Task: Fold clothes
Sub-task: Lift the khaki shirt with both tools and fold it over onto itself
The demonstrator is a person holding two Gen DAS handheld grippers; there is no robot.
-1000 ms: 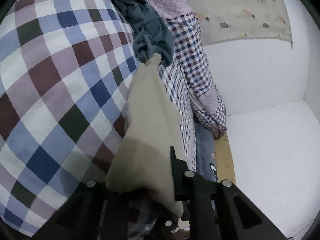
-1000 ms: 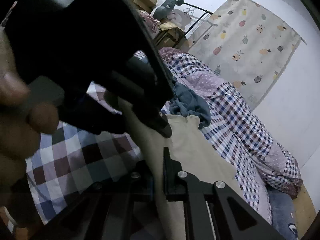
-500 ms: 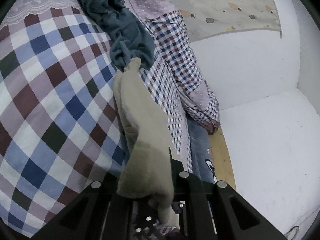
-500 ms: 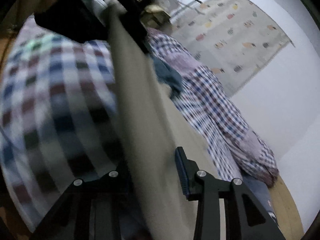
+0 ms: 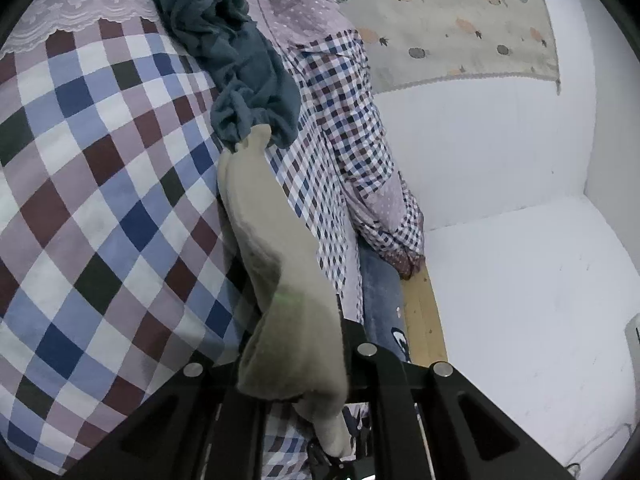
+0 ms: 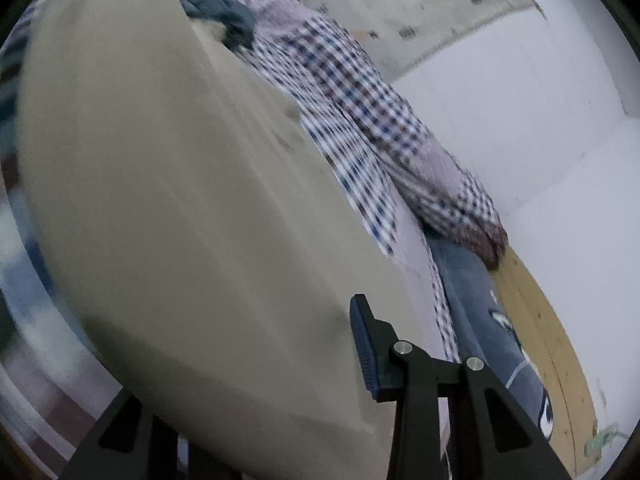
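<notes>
My left claw point(image 5: 296, 364) grips the beige garment point(image 5: 276, 264), which hangs stretched above the checkered bed point(image 5: 100, 208). My right claw point(image 6: 256, 360) clamps the same cloth, blurred and draped across its view.

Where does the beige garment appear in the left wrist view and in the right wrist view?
Left wrist: beige garment in the lower centre, running up to the dark green cloth.
Right wrist: it fills the left and centre.
Shared landmark: the checked shirt.

Garment point(image 5: 276, 248) on bedspread point(image 5: 92, 184), heaped cloth point(image 5: 240, 64) behind, quilt point(image 5: 344, 128) right.
</notes>
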